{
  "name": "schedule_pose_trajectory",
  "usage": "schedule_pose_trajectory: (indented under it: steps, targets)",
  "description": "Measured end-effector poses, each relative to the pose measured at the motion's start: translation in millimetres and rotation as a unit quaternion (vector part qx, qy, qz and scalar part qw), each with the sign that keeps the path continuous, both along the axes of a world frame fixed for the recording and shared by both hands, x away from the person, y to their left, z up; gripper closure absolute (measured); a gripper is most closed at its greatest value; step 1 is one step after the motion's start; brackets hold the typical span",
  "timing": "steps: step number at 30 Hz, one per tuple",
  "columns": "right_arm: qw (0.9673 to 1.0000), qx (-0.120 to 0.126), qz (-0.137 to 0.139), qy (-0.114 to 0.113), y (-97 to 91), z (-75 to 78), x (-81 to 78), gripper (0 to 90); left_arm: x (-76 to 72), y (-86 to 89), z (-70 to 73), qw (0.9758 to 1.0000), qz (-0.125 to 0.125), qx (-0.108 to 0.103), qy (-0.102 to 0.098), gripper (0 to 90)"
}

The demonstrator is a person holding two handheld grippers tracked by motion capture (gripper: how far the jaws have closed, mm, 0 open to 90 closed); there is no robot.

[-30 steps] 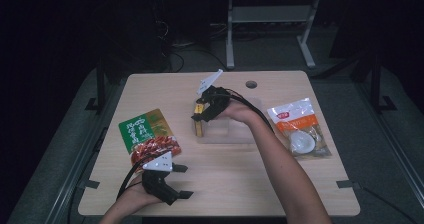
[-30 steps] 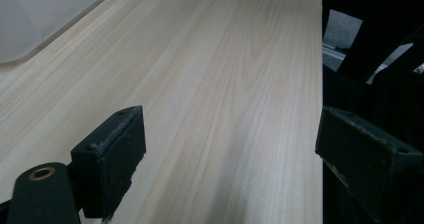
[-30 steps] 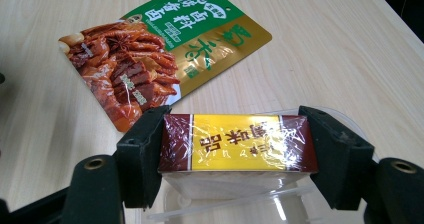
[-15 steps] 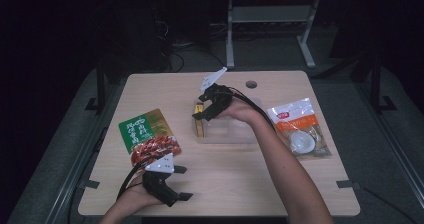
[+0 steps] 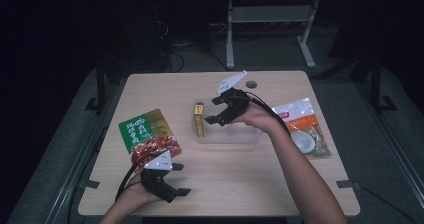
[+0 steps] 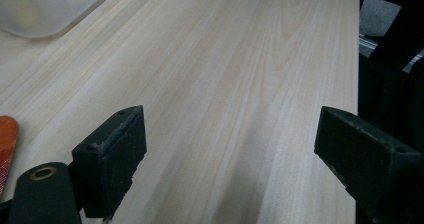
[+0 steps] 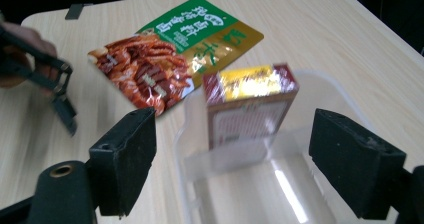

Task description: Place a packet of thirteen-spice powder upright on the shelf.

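The small red-and-yellow cardboard box [image 5: 199,120] stands upright at the left end of the clear plastic tray [image 5: 235,136], at the frame's centre on the pale wooden tabletop [image 5: 260,179]. Just right of the box hovers the right gripper [image 5: 216,110]; its jaws have just been opening and are spread, with nothing between them. At lower left the left gripper [image 5: 181,179] is spread too, beside the green-and-red snack pouch [image 5: 148,135].

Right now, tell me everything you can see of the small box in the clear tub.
The small box looks like printed cardboard under shiny film: dark red edges, a yellow top, a pale patterned side. It stands on one narrow edge at the left end of the clear plastic tub in the high view, seemingly against the end wall. The right tool, jaws open and just widened, hangs beside it without touching.
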State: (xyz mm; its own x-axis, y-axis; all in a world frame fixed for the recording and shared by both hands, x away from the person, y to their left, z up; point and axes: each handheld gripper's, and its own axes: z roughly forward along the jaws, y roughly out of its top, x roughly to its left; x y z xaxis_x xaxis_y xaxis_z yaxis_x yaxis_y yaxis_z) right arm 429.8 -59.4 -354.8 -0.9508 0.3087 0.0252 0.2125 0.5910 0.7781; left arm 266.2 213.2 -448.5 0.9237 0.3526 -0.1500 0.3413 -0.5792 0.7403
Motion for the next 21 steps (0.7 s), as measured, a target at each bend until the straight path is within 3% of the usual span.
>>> schedule_pose_trajectory:
  steps: [6, 9, 17, 21]
  targets:
    - [0.9999, -0.006, -0.006, -0.013, -16.1, -4.3, -19.5, 18.3, 2.1, 0.5, -1.4, 1.0000, 0.008, 0.002, -0.001, 12.8]
    - [0.9997, -0.008, -0.022, -0.003, -21.2, -6.8, -30.9, 18.3, 1.9, -0.2, -1.8, 0.9999, 0.011, 0.003, -0.001, 13.0]
    - [0.9987, -0.001, -0.049, -0.011, -43.6, -24.4, -64.3, 20.3, 0.3, -4.1, -4.4, 0.9999, 0.012, 0.009, 0.005, 13.1]
    - [0.9984, -0.012, -0.050, -0.022, -54.5, -31.5, -83.8, 20.3, 1.0, -4.8, -4.7, 0.9998, 0.013, 0.015, 0.002, 13.1]
